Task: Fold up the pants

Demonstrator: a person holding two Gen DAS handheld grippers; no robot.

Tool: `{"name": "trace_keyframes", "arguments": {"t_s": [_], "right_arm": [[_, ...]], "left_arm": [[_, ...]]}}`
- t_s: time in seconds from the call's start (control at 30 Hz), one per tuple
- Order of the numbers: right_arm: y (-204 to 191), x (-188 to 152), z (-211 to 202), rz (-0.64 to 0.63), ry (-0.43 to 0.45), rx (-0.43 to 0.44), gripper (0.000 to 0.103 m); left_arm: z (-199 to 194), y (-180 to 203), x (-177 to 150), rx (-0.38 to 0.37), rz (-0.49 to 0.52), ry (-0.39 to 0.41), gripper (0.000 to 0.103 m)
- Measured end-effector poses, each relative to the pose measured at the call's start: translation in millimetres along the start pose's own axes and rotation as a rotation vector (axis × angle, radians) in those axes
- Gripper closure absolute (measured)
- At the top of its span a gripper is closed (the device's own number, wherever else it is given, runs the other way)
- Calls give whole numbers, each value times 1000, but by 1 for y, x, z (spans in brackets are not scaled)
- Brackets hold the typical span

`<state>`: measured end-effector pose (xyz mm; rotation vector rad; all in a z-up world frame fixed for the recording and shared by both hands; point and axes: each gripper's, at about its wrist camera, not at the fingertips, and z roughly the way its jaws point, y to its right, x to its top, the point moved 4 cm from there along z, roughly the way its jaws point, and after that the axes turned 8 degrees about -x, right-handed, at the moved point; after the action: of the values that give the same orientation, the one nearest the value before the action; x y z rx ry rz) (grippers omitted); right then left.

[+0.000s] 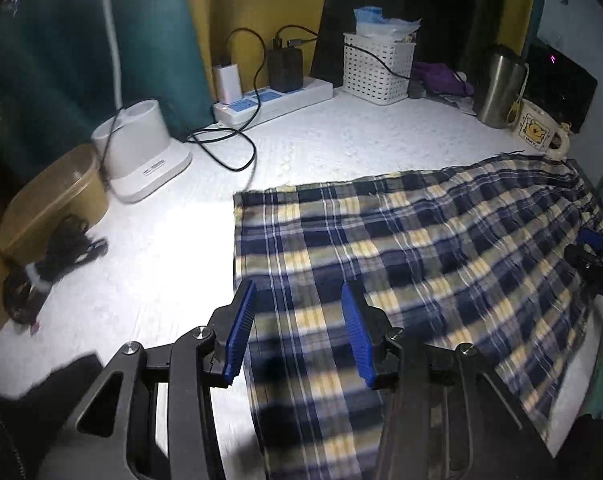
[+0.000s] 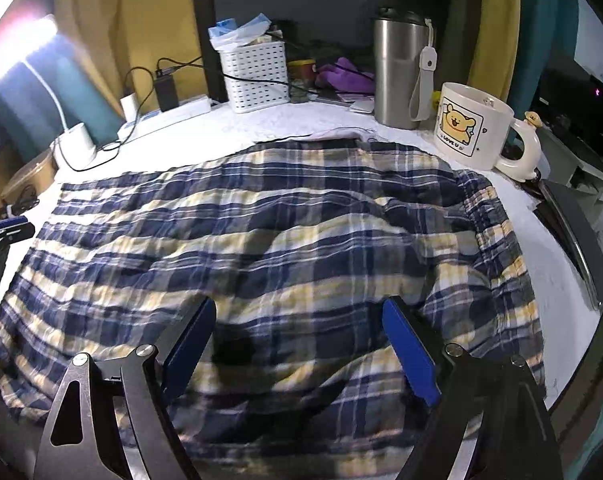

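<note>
While the plaid pants (image 1: 401, 248) lie spread flat on the white table (image 1: 173, 248), both grippers hang above them with nothing between their blue pads. The left gripper (image 1: 299, 332) is over the left end of the pants, near the straight hem; its jaws are apart and they hold no cloth. The right gripper (image 2: 301, 344) is over the wrinkled right part, and its jaws stand wide and released. In the right wrist view the pants cover most of the table, and their far edge reaches close to the mug (image 2: 473, 126) with a yellow bear on it. Just beside the mug stands a steel tumbler (image 2: 399, 72). Further back there is a white basket (image 2: 255, 76) and a power strip (image 1: 273, 100) with chargers in it. A white lamp base (image 1: 141, 148) stands at the left side, well apart from the pants.
</note>
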<state>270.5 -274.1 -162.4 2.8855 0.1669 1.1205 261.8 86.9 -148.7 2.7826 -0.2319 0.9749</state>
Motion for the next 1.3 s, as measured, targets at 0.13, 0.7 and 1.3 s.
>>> {"name": "trace_keyframes", "arguments": {"t_s": [0.13, 0.7, 1.3], "right_arm": [[11, 5, 5, 21, -4, -18, 17], [25, 12, 28, 32, -41, -58, 17], [32, 4, -19, 75, 13, -72, 12]], "left_arm": [[15, -5, 12, 14, 40, -20, 59], [62, -27, 42, 41, 48, -86, 59], [13, -7, 53, 32, 60, 76, 57]]}}
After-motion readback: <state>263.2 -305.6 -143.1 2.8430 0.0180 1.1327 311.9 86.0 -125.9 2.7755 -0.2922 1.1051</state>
